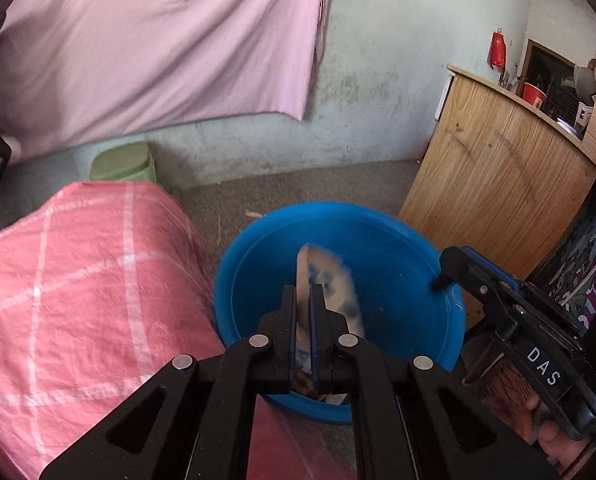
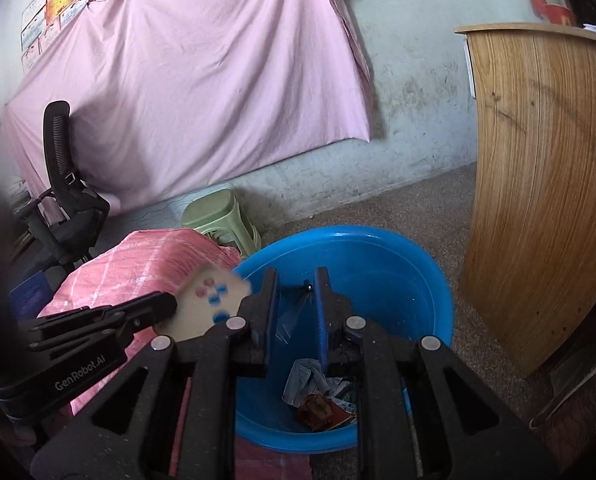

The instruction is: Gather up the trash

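A blue plastic basin (image 1: 397, 240) stands on the floor and holds trash; crumpled paper and wrappers (image 2: 317, 400) lie at its bottom. My left gripper (image 1: 302, 292) is shut on a cream wrapper with blue and pink dots (image 1: 329, 280) and holds it over the basin's near side. The same wrapper (image 2: 210, 300) shows in the right wrist view at the basin's left rim, held by the left gripper (image 2: 170, 304). My right gripper (image 2: 296, 276) is open and empty above the basin (image 2: 397, 264). It also shows in the left wrist view (image 1: 443, 268) over the basin's right rim.
A surface with a pink checked cloth (image 1: 78, 280) lies left of the basin. A wooden cabinet (image 1: 497, 168) stands to the right. A green plastic stool (image 2: 218, 216) and a black office chair (image 2: 66, 184) stand by the wall, which is draped with a pink sheet (image 2: 198, 80).
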The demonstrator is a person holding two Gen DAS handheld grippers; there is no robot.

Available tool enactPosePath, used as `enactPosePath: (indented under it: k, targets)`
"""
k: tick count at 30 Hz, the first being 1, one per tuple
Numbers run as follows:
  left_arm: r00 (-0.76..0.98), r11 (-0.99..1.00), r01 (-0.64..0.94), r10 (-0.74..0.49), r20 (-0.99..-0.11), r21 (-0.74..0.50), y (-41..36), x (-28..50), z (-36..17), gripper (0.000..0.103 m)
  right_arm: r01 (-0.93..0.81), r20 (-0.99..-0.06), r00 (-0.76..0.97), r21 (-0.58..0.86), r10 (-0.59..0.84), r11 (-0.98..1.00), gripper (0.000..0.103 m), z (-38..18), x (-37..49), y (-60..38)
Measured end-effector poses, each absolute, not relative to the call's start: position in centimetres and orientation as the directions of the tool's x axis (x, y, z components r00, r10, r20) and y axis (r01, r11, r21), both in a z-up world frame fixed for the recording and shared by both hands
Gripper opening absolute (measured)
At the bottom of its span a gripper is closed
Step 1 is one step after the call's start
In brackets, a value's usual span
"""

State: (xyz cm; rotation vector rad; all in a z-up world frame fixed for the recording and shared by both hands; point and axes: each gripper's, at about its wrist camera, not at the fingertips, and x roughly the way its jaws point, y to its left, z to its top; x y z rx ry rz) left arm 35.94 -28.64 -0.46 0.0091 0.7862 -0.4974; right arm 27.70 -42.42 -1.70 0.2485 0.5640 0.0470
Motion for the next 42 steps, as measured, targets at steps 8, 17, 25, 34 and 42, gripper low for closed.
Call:
enactPosePath:
  k: [8, 17, 25, 34, 42]
  targets:
    - [0.583, 0.884, 0.421, -0.436, -0.686, -0.204, -27.8, 36.1, -0.8, 0.018, 0.026, -0.527, 0.843, 0.244, 0.11, 0.969, 0.045, -1.9, 27.9, -42.5]
    - [0.624, 0.9, 0.379, -0.419, -0.66, -0.213, -25.8, 35.8, 0.2, 0.027, 0.027, -0.52, 0.848, 0.243, 0.107, 0.97, 0.052, -1.7, 27.6, -42.7]
    - [0.656, 0.917, 0.333, -0.394, -0.644, -0.221, -23.0, 34.2, 1.3, 0.043, 0.04, -0.52, 0.848, 0.257, 0.103, 0.966, 0.07, -1.0, 26.4, -42.0]
    - [0.701, 0.933, 0.286, -0.359, -0.616, -0.219, -19.1, 30.8, 2.5, 0.064, 0.049, -0.501, 0.863, 0.211, 0.065, 0.976, 0.095, -0.1, 22.9, -40.0]
    - [0.753, 0.943, 0.261, -0.333, -0.567, -0.206, -15.4, 26.7, 3.3, 0.073, 0.036, -0.457, 0.889, 0.156, 0.039, 0.987, 0.103, 1.4, 19.5, -37.4]
